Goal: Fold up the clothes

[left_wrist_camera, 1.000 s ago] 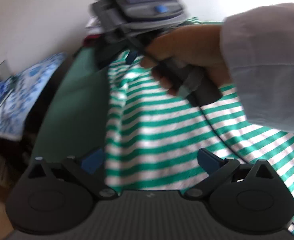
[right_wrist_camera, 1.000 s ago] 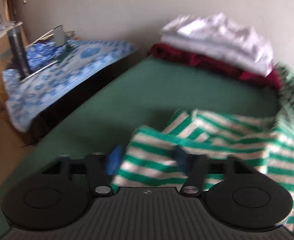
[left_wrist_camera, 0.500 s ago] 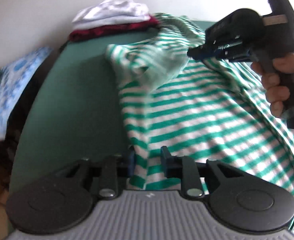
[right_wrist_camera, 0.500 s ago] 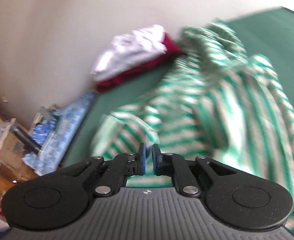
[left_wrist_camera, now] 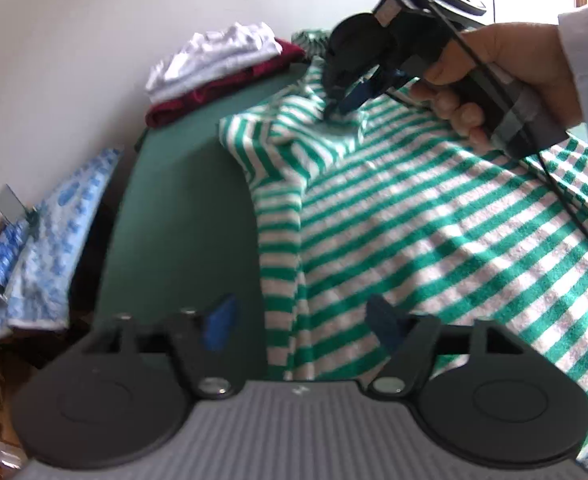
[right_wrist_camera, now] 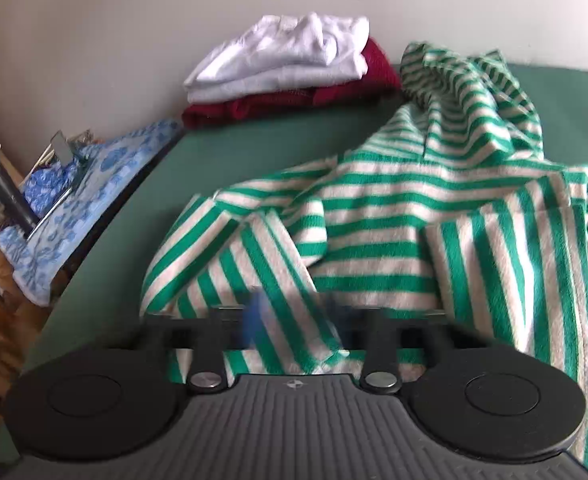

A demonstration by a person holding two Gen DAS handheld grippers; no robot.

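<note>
Here's the green-and-white striped knit top (left_wrist_camera: 414,232), spread over the green table surface (left_wrist_camera: 181,216) and filling the centre and right of the left wrist view. At the bottom of that frame the left gripper (left_wrist_camera: 302,326) has its jaws opening, blue pads apart, with the striped hem lying between them but not visibly pressed. Up in the upper right, the person's hand (left_wrist_camera: 506,76) drives the right gripper (left_wrist_camera: 344,104) down onto a bunched fold of the top, its tips pressed together and pinching that fabric. The right wrist view is blurred at the jaws, but striped cloth runs right between them.

Progress? In the upper middle of the right wrist view sits a neat stack: a folded white garment (right_wrist_camera: 289,56) on a folded dark red one (right_wrist_camera: 294,100). So two pieces look done. The striped top is only just begun, to my eye: one sleeve is flipped over, the far end is crumpled, and the body lies unfolded.
</note>
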